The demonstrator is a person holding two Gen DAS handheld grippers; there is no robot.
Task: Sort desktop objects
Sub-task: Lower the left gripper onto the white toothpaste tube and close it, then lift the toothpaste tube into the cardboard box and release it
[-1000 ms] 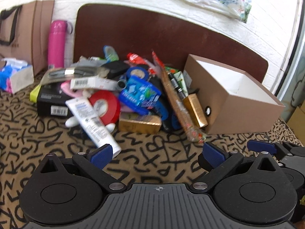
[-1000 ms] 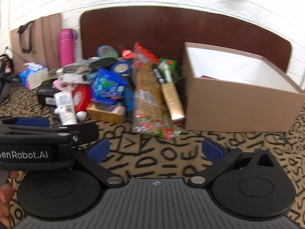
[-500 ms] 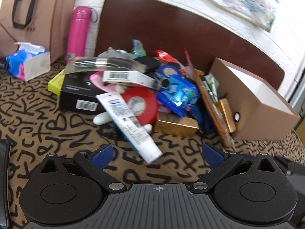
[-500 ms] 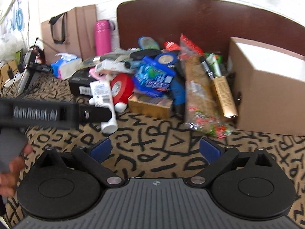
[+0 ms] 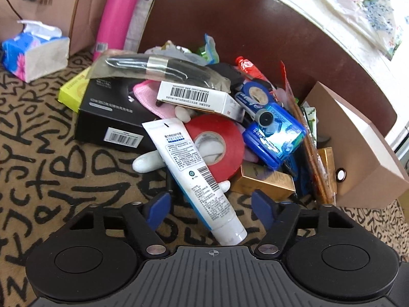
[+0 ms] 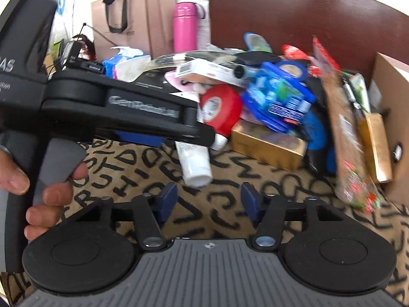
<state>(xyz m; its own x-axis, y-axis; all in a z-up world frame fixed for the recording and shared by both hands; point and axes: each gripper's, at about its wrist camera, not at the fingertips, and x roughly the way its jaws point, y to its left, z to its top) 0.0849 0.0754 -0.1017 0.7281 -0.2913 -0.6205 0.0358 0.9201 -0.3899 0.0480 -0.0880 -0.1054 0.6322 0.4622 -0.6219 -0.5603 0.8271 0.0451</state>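
Note:
A heap of desk objects lies on the patterned cloth. A white tube [image 5: 194,179] lies at its front over a red tape roll [image 5: 217,145], with a gold box [image 5: 263,183] and a blue packet [image 5: 276,138] to the right. My left gripper [image 5: 211,206] is open, its blue fingers either side of the tube's cap end, not touching. In the right wrist view the left gripper [image 6: 163,134] reaches over the tube [image 6: 194,163]. My right gripper [image 6: 209,199] is open and empty, over bare cloth in front of the tube.
An open cardboard box [image 5: 358,151] stands right of the heap. A pink flask [image 5: 115,15], a paper bag [image 5: 53,2] and a tissue pack [image 5: 33,51] stand at the back left. A dark board [image 5: 255,33] backs the heap. A black box [image 5: 107,122] lies left.
My left gripper has moved forward and left to the white tube, which now lies between its fingers. My right gripper has swung left, and both have narrowed their opening somewhat.

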